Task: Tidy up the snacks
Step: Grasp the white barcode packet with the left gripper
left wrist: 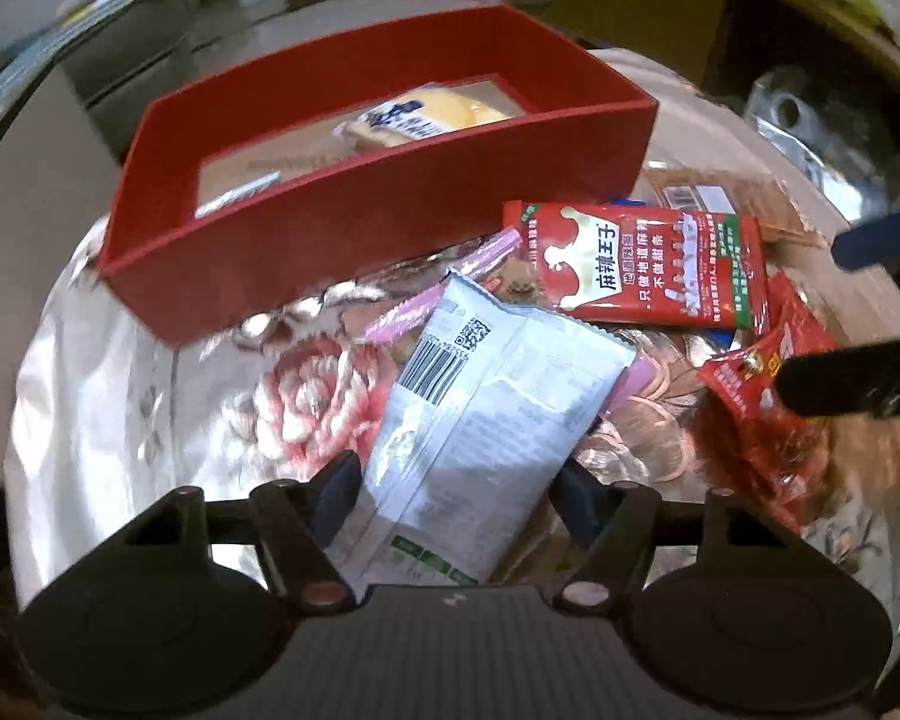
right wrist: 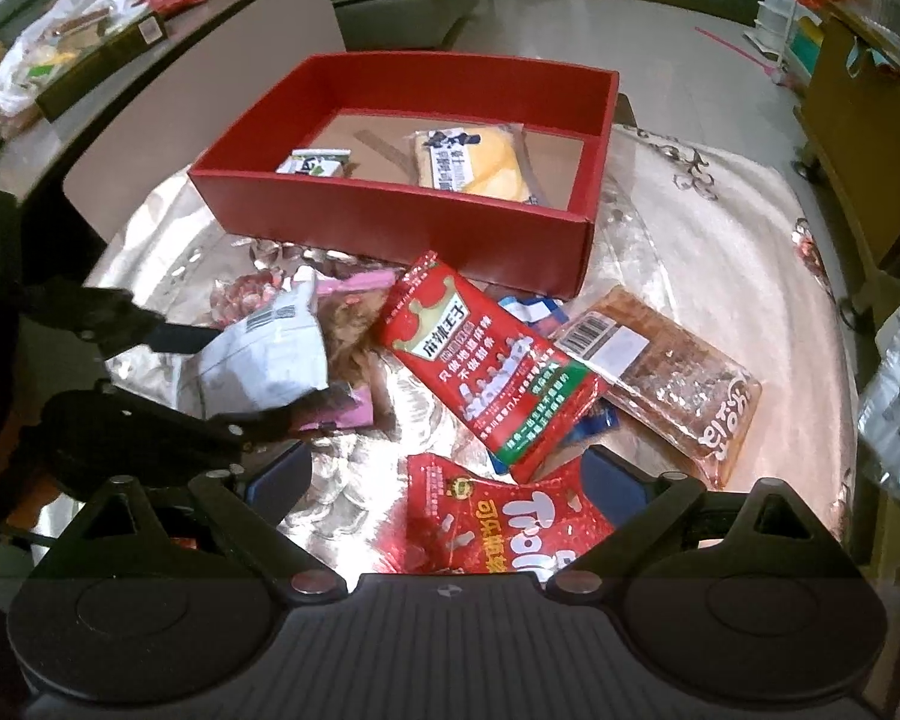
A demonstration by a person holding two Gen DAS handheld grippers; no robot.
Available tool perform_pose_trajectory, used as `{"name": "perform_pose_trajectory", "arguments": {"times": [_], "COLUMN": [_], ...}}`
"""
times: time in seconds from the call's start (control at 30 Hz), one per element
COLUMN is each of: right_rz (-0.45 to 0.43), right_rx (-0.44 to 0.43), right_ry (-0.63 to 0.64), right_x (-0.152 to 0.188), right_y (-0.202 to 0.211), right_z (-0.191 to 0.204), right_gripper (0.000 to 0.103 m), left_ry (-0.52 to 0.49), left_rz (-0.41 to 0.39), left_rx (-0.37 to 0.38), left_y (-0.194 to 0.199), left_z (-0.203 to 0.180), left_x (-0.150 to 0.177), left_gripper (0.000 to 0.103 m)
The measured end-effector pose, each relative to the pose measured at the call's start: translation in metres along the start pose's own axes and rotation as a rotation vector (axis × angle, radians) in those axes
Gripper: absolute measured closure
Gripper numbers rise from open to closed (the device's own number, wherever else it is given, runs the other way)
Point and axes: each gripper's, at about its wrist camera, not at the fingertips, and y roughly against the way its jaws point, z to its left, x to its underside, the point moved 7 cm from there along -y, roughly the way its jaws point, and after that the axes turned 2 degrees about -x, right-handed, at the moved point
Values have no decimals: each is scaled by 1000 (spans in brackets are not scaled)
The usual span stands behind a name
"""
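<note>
Now your left hand-held gripper [left wrist: 459,480] has its fingers on either side of the white packet [left wrist: 480,408], pads touching its edges, so it is clamped on the packet. From the right wrist view the packet [right wrist: 264,354] looks crumpled between those two dark fingers, sitting over a pink wrapper [right wrist: 345,414].

Your right hand-held gripper [right wrist: 447,474] has its jaws apart, nothing pressed between the pads; the Trolli bag [right wrist: 498,522] lies on the bench [right wrist: 750,252] between the fingers, untouched as far as you can see.

Just past that, the red spicy-strip pack [right wrist: 492,360] lies diagonal, resting partly on a blue-white pack [right wrist: 534,309] and overlapping the edge of the brown clear pack [right wrist: 666,372] to its right. All of these sit on the floral shiny cloth covering the bench.

Farther out, the red box [right wrist: 390,222] stands on the cloth, open on top. Inside it: a yellow cake pack [right wrist: 480,171] and a small green-white pack [right wrist: 315,163], apart from each other on the cardboard floor.
</note>
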Motion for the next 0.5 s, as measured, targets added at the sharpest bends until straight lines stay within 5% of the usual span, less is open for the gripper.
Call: {"name": "perform_pose_trajectory", "arguments": {"times": [0.5], "right_rz": [45], "right_rx": [73], "right_ry": [19], "right_x": [20], "right_y": [-6], "right_z": [-12], "right_gripper": [4], "left_ry": [34], "left_rz": [-29], "left_rx": [-120], "left_y": [25], "left_z": [-30], "left_x": [21], "left_gripper": [54]}}
